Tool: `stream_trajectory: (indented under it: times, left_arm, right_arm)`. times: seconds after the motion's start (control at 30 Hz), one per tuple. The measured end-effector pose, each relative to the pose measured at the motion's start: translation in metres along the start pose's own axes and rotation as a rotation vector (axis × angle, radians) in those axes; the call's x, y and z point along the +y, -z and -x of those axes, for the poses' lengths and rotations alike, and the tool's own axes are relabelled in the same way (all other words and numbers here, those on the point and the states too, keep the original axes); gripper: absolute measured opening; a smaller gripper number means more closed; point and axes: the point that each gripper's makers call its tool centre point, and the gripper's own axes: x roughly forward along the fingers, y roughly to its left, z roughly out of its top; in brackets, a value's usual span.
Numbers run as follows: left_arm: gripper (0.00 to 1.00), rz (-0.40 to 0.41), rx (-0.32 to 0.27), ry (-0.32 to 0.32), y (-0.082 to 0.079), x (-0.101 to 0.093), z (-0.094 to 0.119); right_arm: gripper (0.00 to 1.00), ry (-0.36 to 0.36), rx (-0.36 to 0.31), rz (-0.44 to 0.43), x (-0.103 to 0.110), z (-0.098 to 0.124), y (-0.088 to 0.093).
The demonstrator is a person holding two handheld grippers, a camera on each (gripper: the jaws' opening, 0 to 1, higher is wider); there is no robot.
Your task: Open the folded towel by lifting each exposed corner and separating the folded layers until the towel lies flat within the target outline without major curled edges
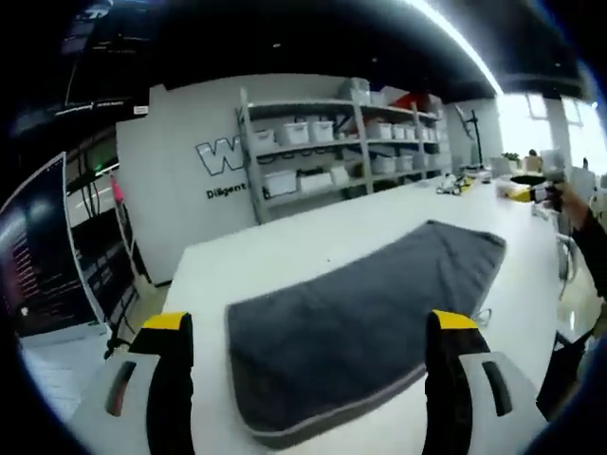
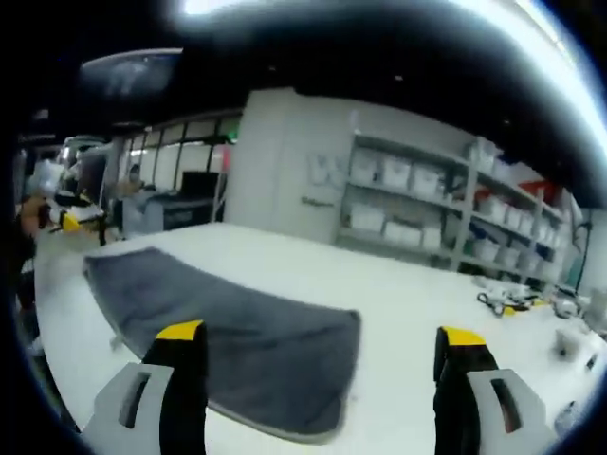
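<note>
Both grippers hang spread wide and empty above the white table (image 1: 285, 248). From where I stand, the left gripper (image 1: 311, 374) looks straight down the length of the grey towel (image 1: 360, 327), which lies folded in a long strip across the tabletop. The right gripper (image 2: 322, 379) sits over the towel's near end, towards one side. Unfolding hasn't begun, I'd say; no target outline is visible. Next, each tool needs to drop onto a near corner and pinch only the top layer.
</note>
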Motion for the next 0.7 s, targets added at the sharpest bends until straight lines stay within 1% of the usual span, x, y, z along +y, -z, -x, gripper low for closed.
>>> stream_trajectory:
  times: [0.03, 0.07, 0.13, 0.17, 0.2, 0.27, 0.33, 0.4, 0.43, 0.5, 0.57, 0.63, 0.7]
  left_arm:
    - [1.0, -0.006, -0.002, 0.001, 0.003, -0.002, 0.004]
    - [1.0, -0.019, -0.005, -0.002, 0.004, -0.002, 0.007]
    - [1.0, -0.064, -0.026, 0.022, 0.002, -0.007, 0.009]
    - [1.0, -0.103, -0.014, 0.07, 0.008, -0.019, 0.012]
    - [1.0, -0.09, 0.003, 0.096, 0.013, -0.026, 0.013]
    - [1.0, -0.07, -0.018, 0.106, 0.013, -0.031, 0.015]
    - [1.0, -0.054, -0.026, 0.107, 0.015, -0.034, 0.016]
    - [1.0, -0.051, -0.035, 0.08, 0.015, -0.031, 0.019]
    - [1.0, -0.046, -0.045, 0.06, 0.014, -0.028, 0.021]
    - [1.0, -0.048, -0.051, 0.047, 0.014, -0.028, 0.026]
    - [1.0, -0.028, -0.078, 0.032, 0.01, -0.027, 0.032]
    - [1.0, -0.01, -0.101, 0.035, 0.008, -0.029, 0.037]
    - [1.0, -0.006, -0.105, 0.052, 0.008, -0.035, 0.04]
  right_arm:
    - [1.0, -0.01, 0.004, -0.002, 0.004, 0.007, 0.002]
    - [1.0, -0.01, -0.011, -0.005, 0.005, 0.009, 0.0]
    - [1.0, -0.014, -0.028, -0.016, 0.009, 0.016, -0.002]
    - [1.0, -0.016, -0.032, -0.018, 0.011, 0.019, -0.002]
    - [1.0, -0.017, -0.033, -0.019, 0.012, 0.02, -0.002]
    - [1.0, -0.015, -0.031, -0.005, 0.014, 0.023, -0.001]
    - [1.0, -0.011, -0.033, 0.003, 0.015, 0.027, 0.0]
    - [1.0, -0.024, -0.043, -0.015, 0.019, 0.031, 0.003]
    - [1.0, -0.039, -0.037, -0.038, 0.023, 0.033, 0.008]
    - [1.0, -0.043, -0.025, -0.031, 0.027, 0.036, 0.016]
    - [1.0, -0.033, -0.018, -0.03, 0.027, 0.04, 0.023]
    - [1.0, -0.021, -0.026, -0.04, 0.024, 0.044, 0.025]
    - [1.0, -0.016, -0.042, -0.063, 0.021, 0.049, 0.026]
